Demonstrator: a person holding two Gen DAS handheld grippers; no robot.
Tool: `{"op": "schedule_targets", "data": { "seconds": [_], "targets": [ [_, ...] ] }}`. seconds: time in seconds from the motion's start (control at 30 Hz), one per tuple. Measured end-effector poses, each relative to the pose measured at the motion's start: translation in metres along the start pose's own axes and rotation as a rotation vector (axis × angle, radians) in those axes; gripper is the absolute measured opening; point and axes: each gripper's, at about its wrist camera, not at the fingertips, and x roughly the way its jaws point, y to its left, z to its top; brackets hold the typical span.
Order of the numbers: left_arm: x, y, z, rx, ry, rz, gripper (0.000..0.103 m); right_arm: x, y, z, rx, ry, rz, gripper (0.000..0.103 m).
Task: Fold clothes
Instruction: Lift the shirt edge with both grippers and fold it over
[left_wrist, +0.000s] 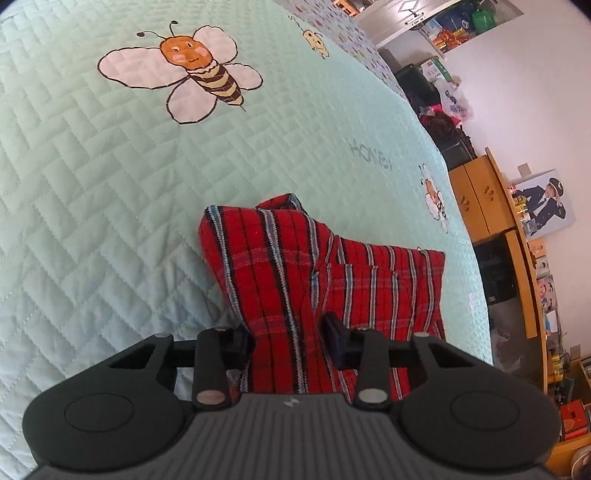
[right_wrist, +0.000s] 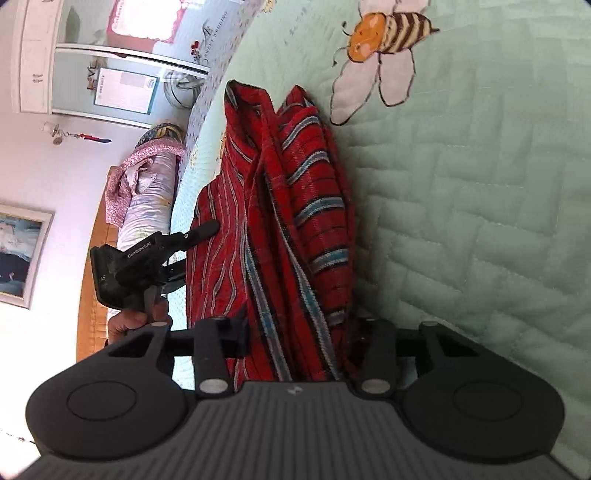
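My left gripper (left_wrist: 290, 341) has its jaws partly closed with the near edge of the red plaid shirt (left_wrist: 325, 273) running between them; both pads sit against the cloth, so I read it as pinched. In the right wrist view the same tool (right_wrist: 184, 243) is seen from the side, a hand (right_wrist: 136, 317) under its handle, one finger laid onto the shirt's left edge.

My right gripper (right_wrist: 295, 338) stands likewise half closed around a bunched hem of the shirt (right_wrist: 280, 206). The left pad presses the fabric. The right pad is buried in folds, so I cannot tell how firm the hold is on that side.

The shirt lies on the bed, partly folded. The collar end points away from me, and there is a chest pocket (left_wrist: 369, 291) facing up.

Surface: a pale green quilted bedspread (left_wrist: 110, 206) with herringbone stitching, a large cartoon bee (left_wrist: 192, 70) printed beyond the shirt, smaller bees near the far edge, and the word HONEY (left_wrist: 371, 155).

Room, left wrist view: wooden cabinet (left_wrist: 487, 199) along the bed's right side, framed photo (left_wrist: 543, 203) leaning on it, clutter and bags (left_wrist: 450, 99) farther back.

Room, right wrist view: rolled bedding (right_wrist: 147, 184) against a wooden headboard, white wardrobe (right_wrist: 48, 55), framed picture (right_wrist: 22, 254) on the wall.
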Motion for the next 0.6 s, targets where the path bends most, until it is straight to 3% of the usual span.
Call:
{"op": "schedule_targets", "data": {
  "seconds": [0.2, 0.33, 0.6],
  "targets": [
    [-0.013, -0.02, -0.003, 0.026, -0.043, 0.007, 0.025, -0.003, 0.024, -0.005, -0.067, -0.053, -0.034, 0.037],
    [-0.021, -0.052, -0.002, 0.071, -0.054, -0.001, 0.024, -0.015, 0.034, -0.011, -0.088, -0.095, -0.034, 0.037],
    [-0.036, -0.178, -0.002, 0.226, -0.066, -0.064, 0.024, -0.113, 0.04, -0.029, -0.086, -0.295, 0.017, 0.037]
  ]
}}
